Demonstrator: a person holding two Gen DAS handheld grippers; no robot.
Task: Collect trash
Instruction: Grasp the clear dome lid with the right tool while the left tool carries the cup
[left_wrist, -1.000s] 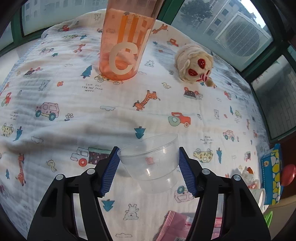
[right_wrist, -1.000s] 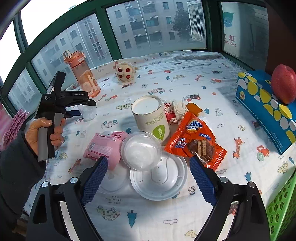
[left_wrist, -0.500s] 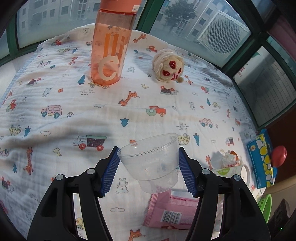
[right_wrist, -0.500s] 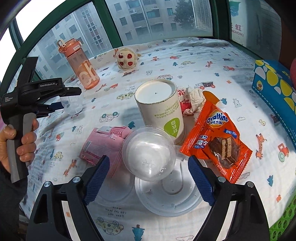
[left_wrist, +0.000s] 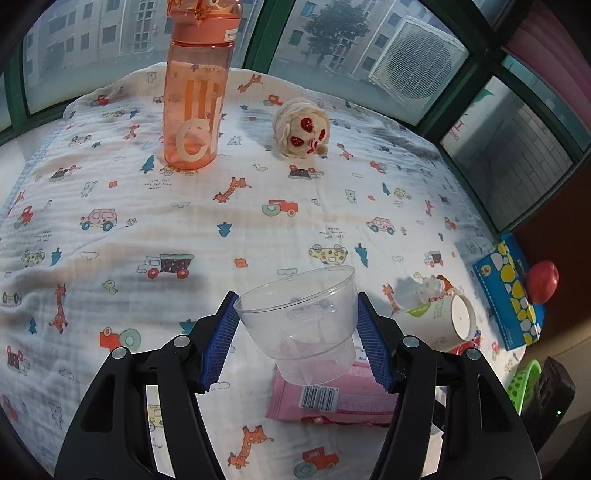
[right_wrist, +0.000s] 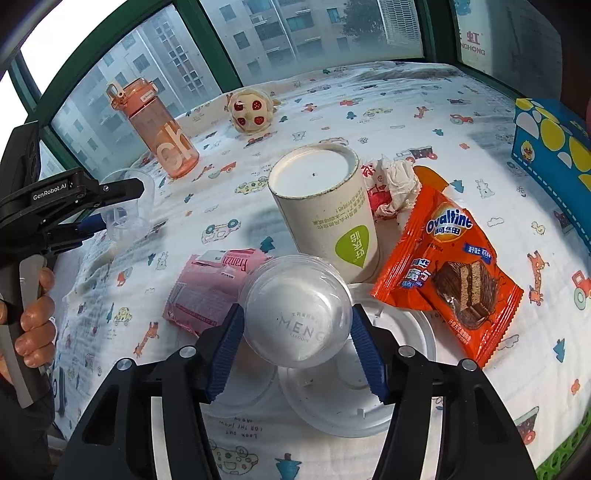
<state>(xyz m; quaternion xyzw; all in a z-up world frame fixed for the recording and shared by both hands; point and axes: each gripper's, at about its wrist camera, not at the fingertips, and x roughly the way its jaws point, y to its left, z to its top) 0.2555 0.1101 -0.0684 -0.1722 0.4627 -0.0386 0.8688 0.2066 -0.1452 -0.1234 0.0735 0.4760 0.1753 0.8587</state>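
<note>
Moved: right jaws came in from wide around the dome lid; left gripper rose with its cup, bottle now looks farther.
Cloth (right_wrist: 424, 110): printed, covers whole surface.
Paper cup (right_wrist: 325, 218): upside down, centre, just behind the dome lid.
Wafer pack (right_wrist: 450, 266): orange, right of paper cup.
Pink pack (right_wrist: 207, 288): left of dome lid.
Right gripper (right_wrist: 297, 328): jaws closing, pads at both sides of dome lid (right_wrist: 297, 310), near centre.
Left gripper (left_wrist: 295, 332): clamped on clear cup (left_wrist: 303, 317), off the cloth.
</note>
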